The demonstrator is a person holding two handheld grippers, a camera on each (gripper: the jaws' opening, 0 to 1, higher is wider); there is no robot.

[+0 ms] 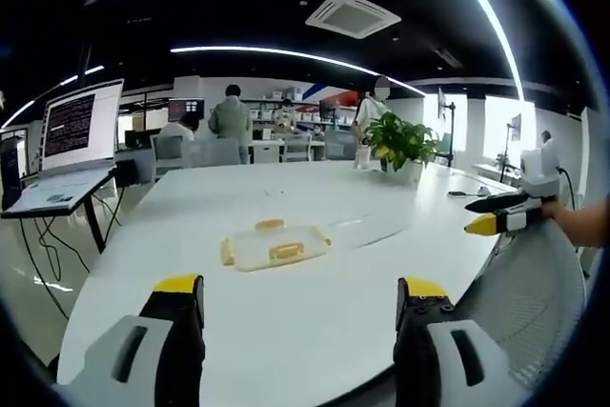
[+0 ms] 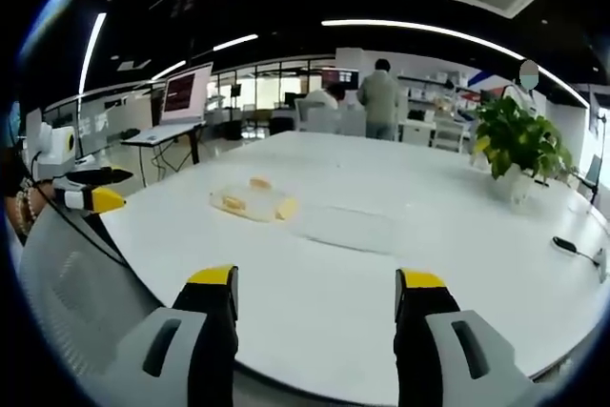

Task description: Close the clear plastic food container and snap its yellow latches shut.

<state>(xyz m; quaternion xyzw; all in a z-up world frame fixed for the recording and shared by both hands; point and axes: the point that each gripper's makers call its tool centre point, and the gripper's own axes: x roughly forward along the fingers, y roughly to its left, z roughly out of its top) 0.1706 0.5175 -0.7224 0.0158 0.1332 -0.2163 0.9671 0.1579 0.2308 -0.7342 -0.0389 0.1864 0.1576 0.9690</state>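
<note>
On the wide white office counter (image 1: pixel 315 312) the clear plastic food container with yellow latches (image 1: pixel 274 245) lies far off; the left gripper (image 1: pixel 300 304) and right gripper (image 2: pixel 315 295), jaws apart and empty, must first approach.

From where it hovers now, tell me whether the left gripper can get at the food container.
Probably yes. The left gripper is open and points at the food container, which lies apart from it on the white table with nothing between them. It must travel forward first.
</note>
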